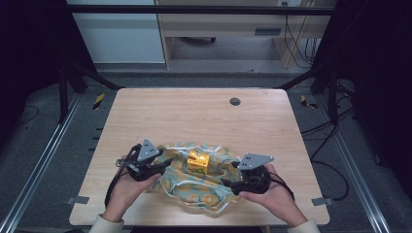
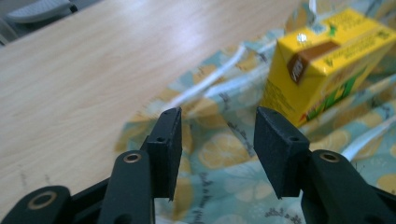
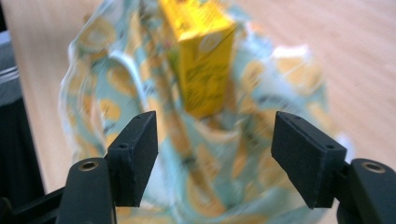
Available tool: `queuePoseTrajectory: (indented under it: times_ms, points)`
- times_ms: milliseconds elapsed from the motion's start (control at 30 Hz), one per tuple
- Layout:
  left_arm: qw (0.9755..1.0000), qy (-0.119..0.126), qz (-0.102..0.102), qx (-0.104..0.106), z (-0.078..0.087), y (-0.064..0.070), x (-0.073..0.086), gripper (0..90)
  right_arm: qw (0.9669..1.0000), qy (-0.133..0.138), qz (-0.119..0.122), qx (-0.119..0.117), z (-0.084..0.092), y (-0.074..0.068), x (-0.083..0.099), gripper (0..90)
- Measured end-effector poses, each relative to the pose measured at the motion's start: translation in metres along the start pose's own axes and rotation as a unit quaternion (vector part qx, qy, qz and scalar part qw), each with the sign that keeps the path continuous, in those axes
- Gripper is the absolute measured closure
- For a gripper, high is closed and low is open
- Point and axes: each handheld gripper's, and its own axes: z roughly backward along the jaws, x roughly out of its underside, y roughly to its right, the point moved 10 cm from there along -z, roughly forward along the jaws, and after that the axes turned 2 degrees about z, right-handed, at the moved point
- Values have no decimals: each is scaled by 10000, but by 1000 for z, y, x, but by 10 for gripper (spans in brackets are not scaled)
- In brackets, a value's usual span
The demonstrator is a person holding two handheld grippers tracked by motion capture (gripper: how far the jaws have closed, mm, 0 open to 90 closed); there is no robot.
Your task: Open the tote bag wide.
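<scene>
1. A light wooden table [image 1: 194,116] is carrying a crumpled teal cloth with a yellow lemon print and white edging [image 1: 204,187], lying near the table's front edge.
2. A small yellow cardboard drink carton [image 1: 198,161] is standing upright on the middle of this cloth, between the two grippers.
3. The left gripper [image 1: 167,165] is hovering at the left edge of the cloth; in the left gripper view its black jaws are standing partly apart with nothing between them, the pads [image 2: 169,140] touching no cloth, and the carton [image 2: 322,60] is sitting beyond them to the right.
4. The right gripper [image 1: 227,183] is hovering at the right side of the cloth; its jaws are standing wide apart and are gripping nothing, with the cloth [image 3: 210,186] and the carton [image 3: 205,60] ahead of them.
5. Both hands are holding the grippers from the front edge of the table.
</scene>
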Motion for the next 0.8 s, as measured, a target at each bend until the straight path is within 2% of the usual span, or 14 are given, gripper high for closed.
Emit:
queuePoseTrajectory:
  times_ms: [167,233,267,300,333,367,400,433,467,500,533,567,600,800]
  points:
    - [9996,-126,-212,170,-5,15,8,511,9996,-56,53,254,-8,21,-14,289]
    - [9989,-187,-252,343,-8,23,16,510,9990,-232,141,344,-21,30,-15,281]
    - [9974,-285,-446,497,-12,30,25,520,9985,-414,162,325,-35,35,-14,329]
    - [9974,-285,-446,497,-12,30,25,543,9985,-414,162,325,-35,35,-14,329]
    - [9966,-364,-506,534,-14,33,30,543,9981,-499,214,292,-42,36,-12,411]
    - [9963,-423,-518,546,-16,34,34,560,9970,-698,185,272,-55,41,-6,585]
    - [9957,-473,-521,595,-18,35,37,560,9970,-698,185,272,-55,41,-6,585]
    - [9951,-523,-517,657,-21,36,40,649,9960,-816,137,340,-64,49,-3,783]
    - [9940,-729,-498,652,-27,36,47,673,9961,-799,15,379,-69,54,-2,849]
    - [9940,-729,-498,652,-27,36,47,718,9961,-799,15,379,-69,54,-2,849]
    - [9922,-911,-606,597,-30,36,54,738,9957,-755,-282,450,-77,65,-2,899]
    - [9922,-911,-606,597,-30,36,54,748,9957,-755,-282,450,-77,65,-2,899]
    - [9909,-1033,-649,573,-31,36,58,764,9943,-803,-412,572,-85,77,1,900]
    - [9907,-1102,-532,593,-30,34,62,809,9908,-816,-637,866,-95,102,5,900]
